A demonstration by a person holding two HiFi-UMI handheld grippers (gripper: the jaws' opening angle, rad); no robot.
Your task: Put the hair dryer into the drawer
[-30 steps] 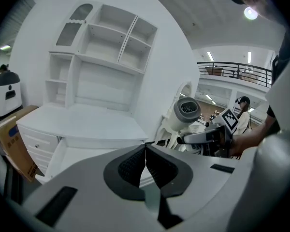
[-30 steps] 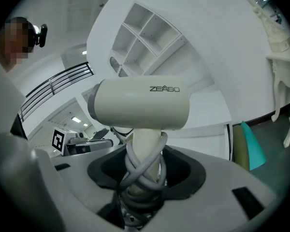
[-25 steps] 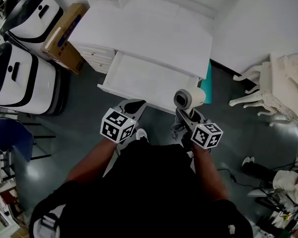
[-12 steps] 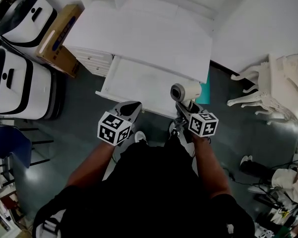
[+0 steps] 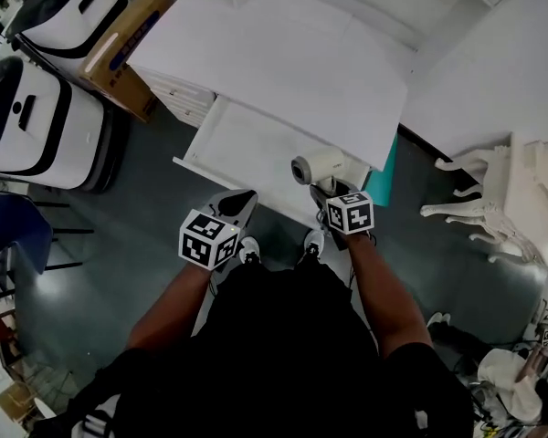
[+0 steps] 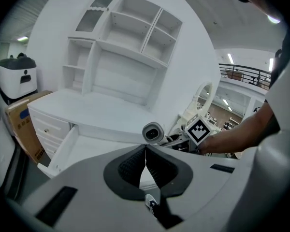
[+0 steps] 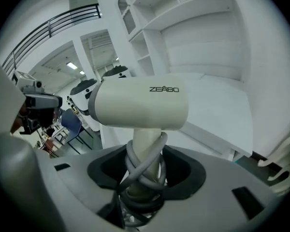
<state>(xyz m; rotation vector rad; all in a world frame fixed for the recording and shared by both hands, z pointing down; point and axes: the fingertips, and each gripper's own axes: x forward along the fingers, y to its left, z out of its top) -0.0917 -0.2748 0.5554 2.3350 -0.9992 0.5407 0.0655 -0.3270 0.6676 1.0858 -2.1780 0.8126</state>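
Observation:
A cream hair dryer (image 5: 316, 166) with a grey cord wound round its handle is held upright over the front right corner of the open white drawer (image 5: 247, 144). My right gripper (image 5: 330, 192) is shut on the handle; in the right gripper view the hair dryer (image 7: 140, 105) fills the middle and the cord wraps the handle between the jaws. My left gripper (image 5: 242, 199) hangs just in front of the drawer's front edge, jaws shut with nothing between them. The left gripper view shows the dryer's nozzle (image 6: 153, 132) above the drawer (image 6: 87, 144).
A white desk (image 5: 283, 62) with shelves stands over the drawer. Two white-and-black machines (image 5: 32, 126) and a cardboard box (image 5: 119, 48) stand to the left, a blue chair (image 5: 14, 235) lower left. White ornate furniture (image 5: 511, 190) lies at the right. My feet show on the grey floor.
My right gripper has carried the hair dryer left and forward, from beside the drawer's right end to over its front right corner. The left gripper has stayed about where it was.

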